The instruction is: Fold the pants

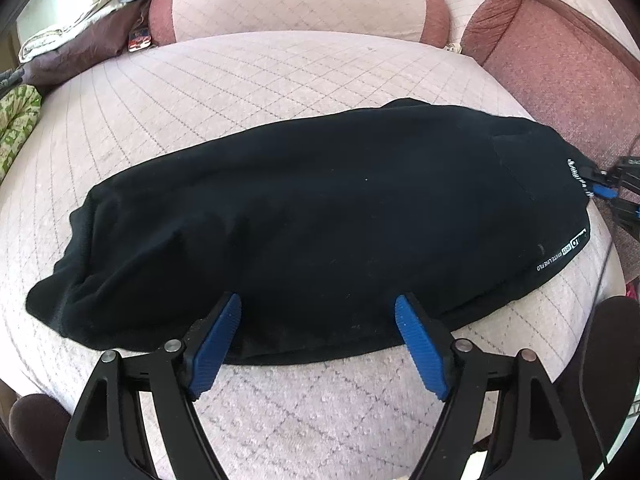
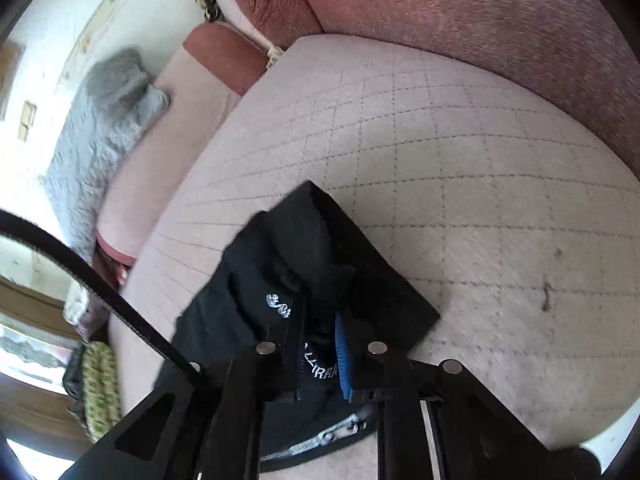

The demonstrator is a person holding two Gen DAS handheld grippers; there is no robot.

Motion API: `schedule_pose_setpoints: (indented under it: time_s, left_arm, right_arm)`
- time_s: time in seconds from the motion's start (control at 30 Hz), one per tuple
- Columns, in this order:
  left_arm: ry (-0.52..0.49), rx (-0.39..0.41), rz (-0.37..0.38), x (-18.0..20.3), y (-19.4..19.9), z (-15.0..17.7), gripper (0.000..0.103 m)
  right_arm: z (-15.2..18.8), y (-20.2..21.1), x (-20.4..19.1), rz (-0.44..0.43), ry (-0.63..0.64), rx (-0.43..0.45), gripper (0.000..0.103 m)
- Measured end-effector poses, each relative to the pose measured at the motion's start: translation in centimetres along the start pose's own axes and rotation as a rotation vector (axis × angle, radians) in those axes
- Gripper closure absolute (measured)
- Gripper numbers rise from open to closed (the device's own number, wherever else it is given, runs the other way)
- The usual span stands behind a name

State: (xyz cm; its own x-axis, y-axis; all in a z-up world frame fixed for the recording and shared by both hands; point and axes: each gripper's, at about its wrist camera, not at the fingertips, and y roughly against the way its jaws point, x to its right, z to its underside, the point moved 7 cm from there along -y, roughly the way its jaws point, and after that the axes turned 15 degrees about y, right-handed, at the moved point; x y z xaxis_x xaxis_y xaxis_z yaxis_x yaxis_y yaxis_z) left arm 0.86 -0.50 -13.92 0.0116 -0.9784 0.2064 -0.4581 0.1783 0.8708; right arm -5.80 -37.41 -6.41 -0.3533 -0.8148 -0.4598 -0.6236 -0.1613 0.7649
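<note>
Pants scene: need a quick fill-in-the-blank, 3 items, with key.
1. The pants lying on the quilted cushion are ____ in colour.
2. The left gripper has its jaws ____, with nothing held between them.
3. The right gripper is shut on the ____ end of the pants, where the white lettering shows.

Missing words: black; open; waistband

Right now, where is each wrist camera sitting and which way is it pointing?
Left wrist: above the cushion's near edge, facing the sofa back across the black pants; the left gripper shows with jaws spread wide, its fingertips at the pants' near edge.
Right wrist: at the waistband end, looking along the pants; the right gripper is shut on the lettered waistband.
Shared: pants, cushion, grey blanket; the left view also shows the right gripper at its right edge.
</note>
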Motion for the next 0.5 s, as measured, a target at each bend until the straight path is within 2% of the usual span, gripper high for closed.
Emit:
schedule_pose_setpoints:
  time_s: [0.13,0.23,0.27,0.3,0.33,0.37,0.43,0.5]
  left_arm:
    - [0.021,-0.032,0.003,-0.6,0.6,0.2,0.024]
    - [0.033,-0.051,0.018,-1.2,0.9,0.6,0.024]
    - [0.032,-0.053,0.019,-1.3,0.9,0.7,0.024]
    - [0.032,-0.055,0.017,-1.4,1.0,0.7,0.024]
    - [0.035,-0.059,0.016,-1.6,1.3,0.7,0.024]
    - [0.043,-0.062,0.022,-1.8,1.6,0.7,0.024]
    - [0.065,-0.053,0.049,-2.2,2.8,0.4,0.024]
    - [0.083,-0.029,0.073,-2.6,3.8,-0.2,0.024]
  right_arm:
    - [0.5,3.0,0.0,0.004,-0.002,0.012,0.092]
    - [1.8,3.5,0.8,0.08,0.022,-0.027,0.092]
    - [2.4,2.9,1.2,0.117,0.044,-0.066,0.091]
    - [2.6,2.3,1.3,0.131,0.059,-0.097,0.088]
    - [3.1,1.6,1.5,0.175,0.085,-0.137,0.08]
    - [3.1,1.7,1.5,0.206,0.096,-0.137,0.071]
    - [2.7,2.9,1.1,0.264,0.111,-0.098,0.061]
    - [1.6,5.1,-0.5,0.337,0.151,0.001,0.06]
